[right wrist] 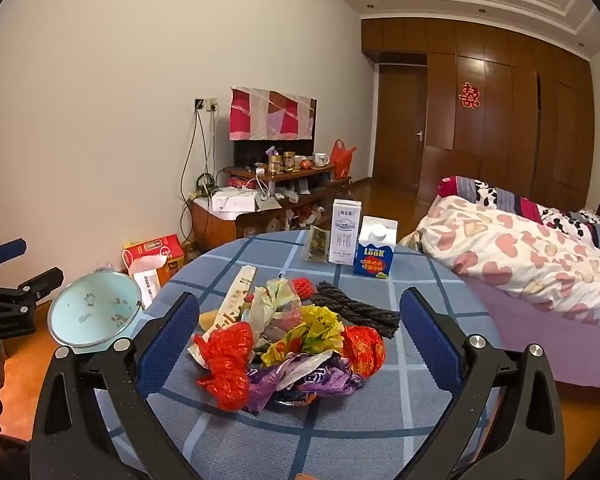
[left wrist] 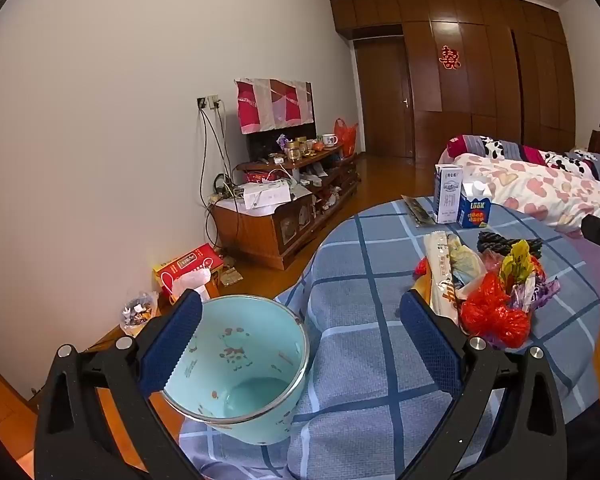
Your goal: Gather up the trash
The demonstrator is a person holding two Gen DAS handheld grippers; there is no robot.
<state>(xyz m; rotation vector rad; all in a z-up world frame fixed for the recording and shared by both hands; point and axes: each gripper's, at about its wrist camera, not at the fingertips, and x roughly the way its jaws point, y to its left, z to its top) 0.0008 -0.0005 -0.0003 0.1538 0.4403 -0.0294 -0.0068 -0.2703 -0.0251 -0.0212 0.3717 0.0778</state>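
A heap of crumpled wrappers (right wrist: 288,344) lies mid-surface, straight ahead of the right claw (right wrist: 298,344), jaws spread wide and empty. The left claw (left wrist: 300,348), likewise agape, is offset toward the left edge by the mint bucket (left wrist: 240,368).

Across the room I see my TV (right wrist: 274,152) half draped in a red and pink cloth (right wrist: 271,114), on a cluttered wooden stand (right wrist: 260,200) with jars (right wrist: 276,163) and a mug (right wrist: 320,158). An orange plastic bag (right wrist: 342,157) sits at its far end. To my right lies a heart-print quilt (right wrist: 532,256) on the bed. A brown door (right wrist: 400,124) stands shut beside the wardrobe (right wrist: 500,120).
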